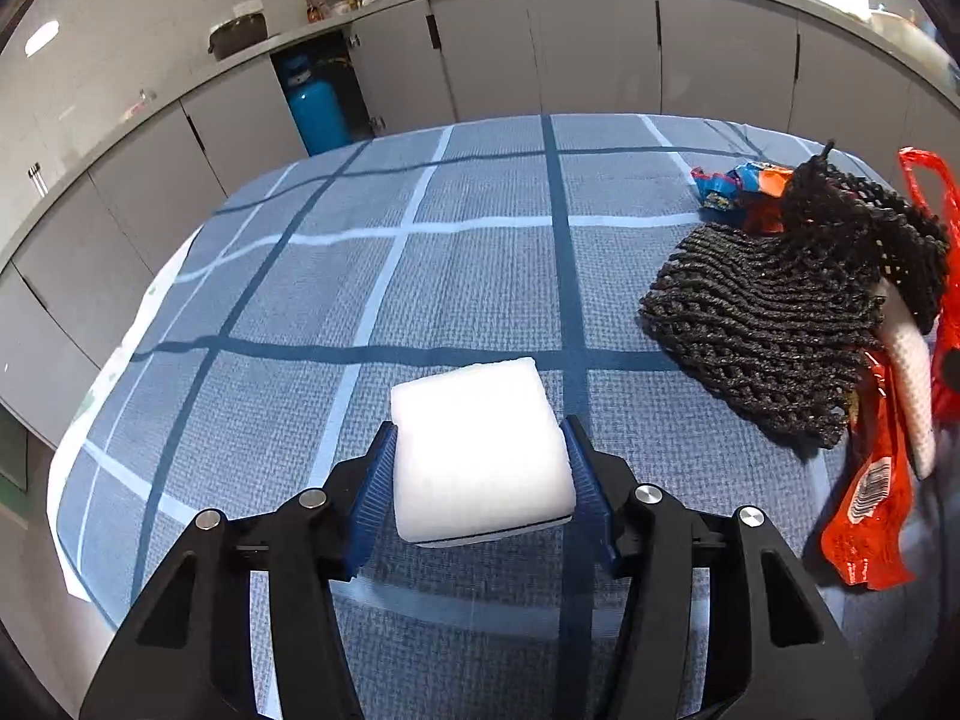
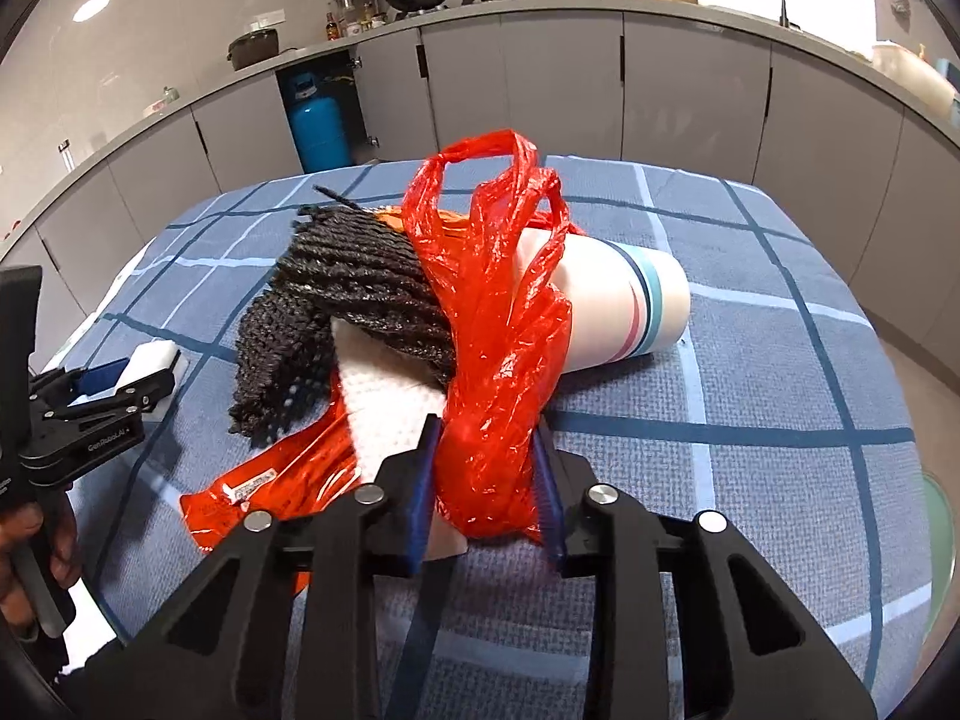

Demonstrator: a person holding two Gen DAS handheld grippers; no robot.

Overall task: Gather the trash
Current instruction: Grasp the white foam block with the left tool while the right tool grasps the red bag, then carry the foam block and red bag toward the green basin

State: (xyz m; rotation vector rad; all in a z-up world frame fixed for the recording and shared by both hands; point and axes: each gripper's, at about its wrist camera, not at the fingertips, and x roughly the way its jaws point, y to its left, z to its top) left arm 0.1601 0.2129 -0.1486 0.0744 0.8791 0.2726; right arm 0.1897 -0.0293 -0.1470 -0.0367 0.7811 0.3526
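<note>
Pinching the white foam block (image 1: 480, 450) between its blue pads, your left tool (image 1: 480, 468) has the block low over the bench (image 1: 420, 276) with its blue checked cloth; both pads press flat against the block's sides. Your right tool (image 2: 487, 480) is clamped on the red plastic bag (image 2: 492, 324), the crumpled film bunched between the two pads and its handles standing up above them. Just behind the bag a white paper cup (image 2: 618, 306) with coloured stripes lies on its side, partly wrapped by the bag. To the left of the bag a black foam net (image 2: 354, 294) drapes over a white net sleeve (image 2: 390, 414), and an orange-red wrapper (image 2: 270, 480) lies flat beside your right tool. From the left view, a blue and orange snack wrapper (image 1: 738, 180) lies at the far side of the black net.
</note>
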